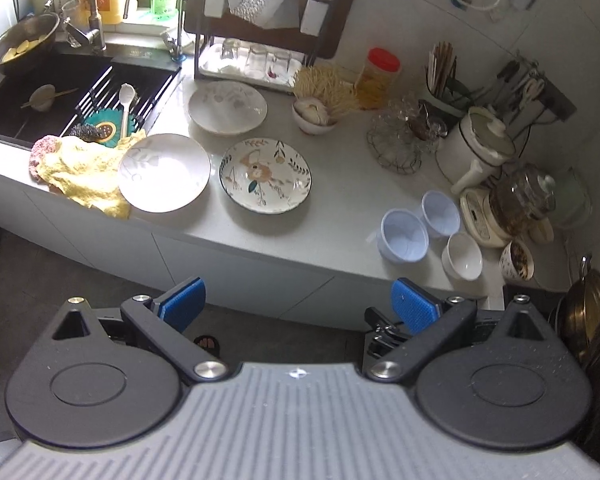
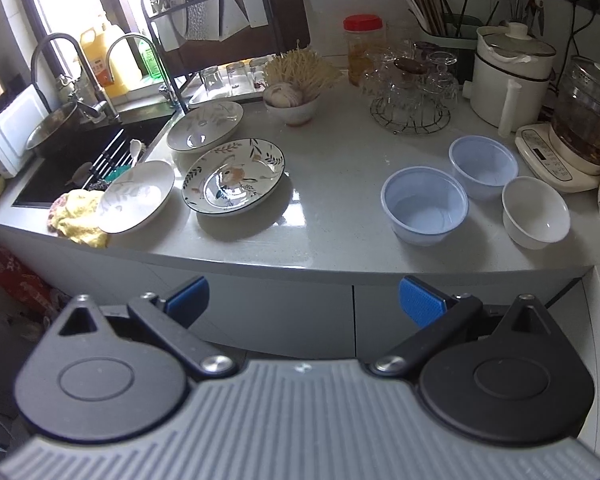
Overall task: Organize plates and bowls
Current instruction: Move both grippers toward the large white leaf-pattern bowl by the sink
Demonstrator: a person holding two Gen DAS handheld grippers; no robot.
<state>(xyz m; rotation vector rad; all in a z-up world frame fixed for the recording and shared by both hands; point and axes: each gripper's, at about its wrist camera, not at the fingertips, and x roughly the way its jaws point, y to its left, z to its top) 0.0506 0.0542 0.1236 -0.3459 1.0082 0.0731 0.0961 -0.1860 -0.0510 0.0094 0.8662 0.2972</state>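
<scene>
On the counter (image 2: 332,184) the dishes lie in two groups, and I think this is why nothing is stacked yet: the work has not begun. On the left, near the sink (image 2: 84,160), there are three plates. The white plate (image 2: 138,196) rests with one edge on a yellow cloth (image 2: 78,220), so it is tilted a little. Just beside it on the right is the flower plate (image 2: 234,178), and farther back the leaf plate (image 2: 206,126). On the right stand three bowls close together: the near blue bowl (image 2: 424,204), the far blue bowl (image 2: 483,166) and the white bowl (image 2: 535,212), all upright and empty.

Both grippers hang in front of the counter edge, well apart from every dish. The left gripper (image 1: 300,308) looks down from higher up, toward the plates. The right gripper (image 2: 304,300) is lower and faces the open counter between the two groups. On both, the fingers are spread wide and grasp nothing.

In my judgement, the plates should go into one pile and the bowls into another.
</scene>
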